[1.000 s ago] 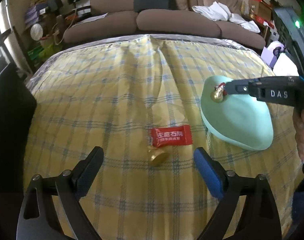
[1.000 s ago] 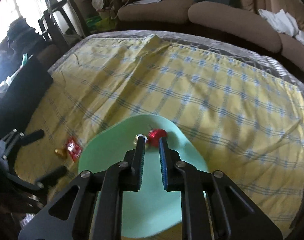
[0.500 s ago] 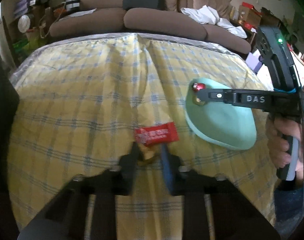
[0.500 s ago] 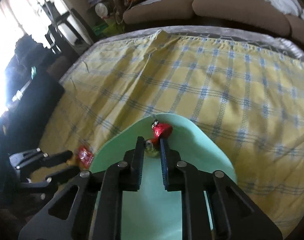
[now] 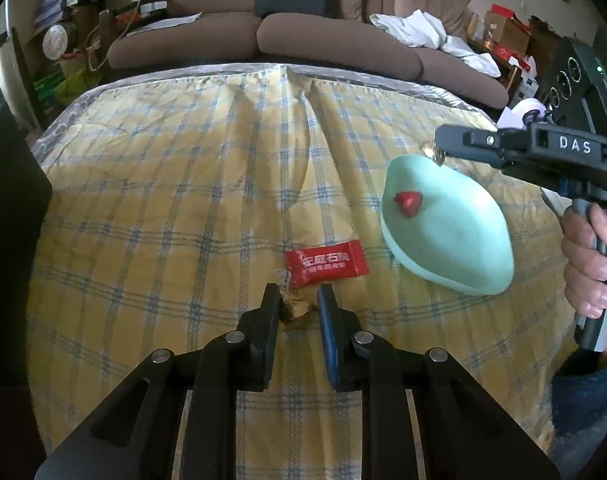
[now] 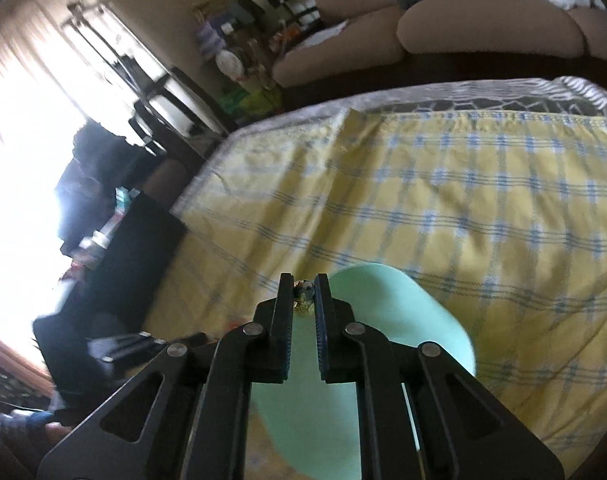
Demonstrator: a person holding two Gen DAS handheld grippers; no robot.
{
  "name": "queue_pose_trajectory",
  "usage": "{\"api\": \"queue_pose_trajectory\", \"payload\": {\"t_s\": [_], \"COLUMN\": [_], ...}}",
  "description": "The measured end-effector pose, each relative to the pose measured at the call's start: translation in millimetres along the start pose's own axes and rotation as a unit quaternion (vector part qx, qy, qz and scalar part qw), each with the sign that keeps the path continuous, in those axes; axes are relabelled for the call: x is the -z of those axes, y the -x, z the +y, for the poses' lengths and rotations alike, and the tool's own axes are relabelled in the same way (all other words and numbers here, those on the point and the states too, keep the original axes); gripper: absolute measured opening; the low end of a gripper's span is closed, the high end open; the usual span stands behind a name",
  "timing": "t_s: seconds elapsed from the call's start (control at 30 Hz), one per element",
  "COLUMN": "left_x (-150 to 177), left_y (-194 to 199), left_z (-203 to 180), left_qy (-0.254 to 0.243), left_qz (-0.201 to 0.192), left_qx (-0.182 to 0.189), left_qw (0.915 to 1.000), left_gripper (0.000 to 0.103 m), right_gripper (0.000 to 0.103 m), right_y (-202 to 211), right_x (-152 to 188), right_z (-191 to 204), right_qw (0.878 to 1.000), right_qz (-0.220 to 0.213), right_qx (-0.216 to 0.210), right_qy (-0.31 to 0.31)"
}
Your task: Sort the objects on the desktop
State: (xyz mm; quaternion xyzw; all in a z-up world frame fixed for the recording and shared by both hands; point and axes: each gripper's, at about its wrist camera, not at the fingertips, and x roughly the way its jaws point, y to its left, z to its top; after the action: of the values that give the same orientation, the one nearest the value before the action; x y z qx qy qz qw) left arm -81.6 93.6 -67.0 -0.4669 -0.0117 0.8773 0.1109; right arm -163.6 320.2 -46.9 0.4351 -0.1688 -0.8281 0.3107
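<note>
A mint green dish (image 5: 459, 236) lies on the yellow checked cloth and holds a red foil candy (image 5: 409, 202). My right gripper (image 5: 437, 148) is shut on a gold foil candy (image 5: 435, 155), held above the dish's far rim; in the right wrist view the gold foil candy (image 6: 304, 300) sits between the fingertips over the dish (image 6: 399, 320). My left gripper (image 5: 298, 306) is shut on a second gold foil candy (image 5: 295, 309) lying on the cloth. A red sachet (image 5: 326, 263) lies just beyond it.
A brown sofa (image 5: 263, 36) with white clothes runs behind the table's far edge. A black chair back (image 5: 7, 208) stands at the left edge. Shelves and clutter fill the far left corner.
My left gripper moved forward and closed on the gold candy near the sachet. My right gripper lifted its gold candy up and away from the red candy, which stays in the dish.
</note>
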Motion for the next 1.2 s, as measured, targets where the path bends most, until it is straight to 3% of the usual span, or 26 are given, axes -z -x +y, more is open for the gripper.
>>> {"api": "queue_pose_trajectory", "payload": {"t_s": [0.2,0.37,0.53,0.6,0.67,0.73,0.8,0.83,0.97,1.03,1.2], "left_x": [-12.5,-33.4,-34.3,-34.2,-35.1,-31.1,-25.5,-21.7,-4.7,2.0,24.5], "left_y": [34.8,99.9,168.4,198.9,225.1,254.8,273.8,282.0,308.9,315.5,321.9], "left_z": [5.6,37.0,77.6,103.2,123.7,135.0,143.8,150.8,197.9,216.2,276.2], "left_qy": [-0.015,0.049,0.112,0.154,0.176,0.17,0.16,0.166,0.213,0.222,0.276], "left_qz": [-0.04,-0.105,-0.16,-0.179,-0.189,-0.216,-0.222,-0.226,-0.23,-0.226,-0.211], "left_qx": [-0.015,-0.007,-0.027,-0.038,-0.05,-0.139,-0.229,-0.248,-0.251,-0.252,-0.207], "left_qw": [0.999,0.9932,0.9804,0.9711,0.9647,0.9513,0.9341,0.9273,0.916,0.9144,0.9147], "left_gripper": [0.018,0.018,0.018,0.018,0.018,0.018,0.018,0.018,0.018,0.018,0.019], "right_gripper": [0.01,0.01,0.01,0.01,0.01,0.01,0.01,0.01,0.01,0.01,0.01], "right_y": [8.2,15.7,28.4,34.2,36.1,33.0,26.8,26.1,28.2,25.1,-9.1], "right_x": [-4.5,-7.7,-12.0,-13.9,-14.6,-14.4,-12.8,-10.9,-8.8,-18.5,-37.2], "right_z": [3.9,7.7,27.1,41.6,60.5,83.7,119.3,133.8,211.1,245.7,334.8], "right_qw": [1.0,0.999,0.998,0.997,0.996,0.996,0.997,0.997,0.994,0.993,0.989], "right_qz": [-0.015,-0.034,-0.053,-0.068,-0.078,-0.079,-0.07,-0.068,-0.081,-0.087,-0.076], "right_qx": [-0.007,-0.016,-0.032,-0.041,-0.04,-0.033,0.004,0.022,0.025,0.012,-0.023], "right_qy": [-0.003,-0.015,-0.005,0.001,0.002,0.011,0.026,0.033,0.069,0.079,0.123]}}
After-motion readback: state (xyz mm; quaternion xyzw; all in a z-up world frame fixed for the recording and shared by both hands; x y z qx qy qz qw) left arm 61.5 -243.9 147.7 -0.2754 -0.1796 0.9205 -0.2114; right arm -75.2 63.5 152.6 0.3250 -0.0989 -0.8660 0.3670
